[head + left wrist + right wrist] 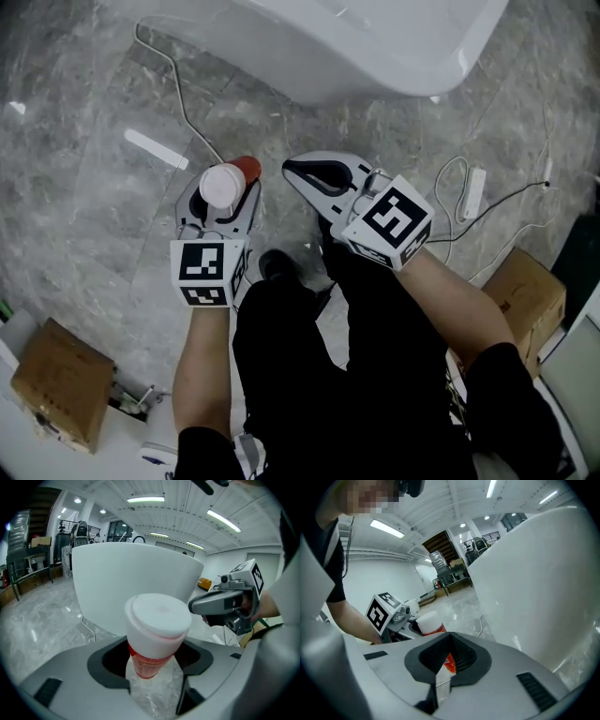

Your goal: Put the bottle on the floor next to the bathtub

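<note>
Nearest, the person's black trousers are seen from above. A brown cardboard box stands at the near left and a second brown cardboard box at the right. Ahead of the knees, the left gripper is clenched on a red plastic bottle with a broad white cap. The red body is gripped between the jaws and the cap is turned up towards the head camera. The bottle is thus held over the grey marbled stone floor, a little short of the tub's near side. Just to its right, and apart from it, the right gripper is held with its jaws closed together and nothing between them. Further right, a white power strip lies on the floor among thin cables. A grey cable runs across the floor at the far left. Farthest off, the curved wall of the white freestanding bathtub is seen.
</note>
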Tool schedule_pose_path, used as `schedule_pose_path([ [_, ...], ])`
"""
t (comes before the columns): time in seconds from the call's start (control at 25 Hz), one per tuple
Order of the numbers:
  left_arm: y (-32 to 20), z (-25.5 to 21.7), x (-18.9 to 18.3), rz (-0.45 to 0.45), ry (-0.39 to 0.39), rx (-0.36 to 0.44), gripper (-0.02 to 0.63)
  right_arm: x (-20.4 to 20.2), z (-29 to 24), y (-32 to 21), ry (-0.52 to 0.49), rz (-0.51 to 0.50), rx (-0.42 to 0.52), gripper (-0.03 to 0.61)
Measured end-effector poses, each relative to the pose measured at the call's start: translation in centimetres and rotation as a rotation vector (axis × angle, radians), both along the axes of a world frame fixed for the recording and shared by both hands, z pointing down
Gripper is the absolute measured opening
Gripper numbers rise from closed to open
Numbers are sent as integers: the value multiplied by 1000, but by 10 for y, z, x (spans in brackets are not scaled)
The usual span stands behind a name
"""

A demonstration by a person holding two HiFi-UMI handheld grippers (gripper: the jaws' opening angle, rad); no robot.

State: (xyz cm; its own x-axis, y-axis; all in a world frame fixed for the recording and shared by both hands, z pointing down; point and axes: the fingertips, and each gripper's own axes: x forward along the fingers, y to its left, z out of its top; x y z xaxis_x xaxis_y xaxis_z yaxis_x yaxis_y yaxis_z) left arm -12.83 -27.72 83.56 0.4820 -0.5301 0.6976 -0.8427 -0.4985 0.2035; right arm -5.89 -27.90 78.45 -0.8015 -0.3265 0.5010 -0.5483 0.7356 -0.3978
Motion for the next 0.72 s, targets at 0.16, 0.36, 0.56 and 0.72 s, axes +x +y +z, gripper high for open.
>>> schedule_pose_path([
  [0.16,-4,35,-12,15,-17,5,298,-12,22,-10,21,-59,56,28],
  [0.36,-14,93,-18,63,-43,-2,298,-20,51,-16,27,-106,126,28],
  [0.56,-28,157,-8,199,-82,33,298,-27,43,-34,-32,-202,318,28],
  [0.72,-29,188,4,210,-87,74,298,-3,36,-14,-27,-253,346,28],
])
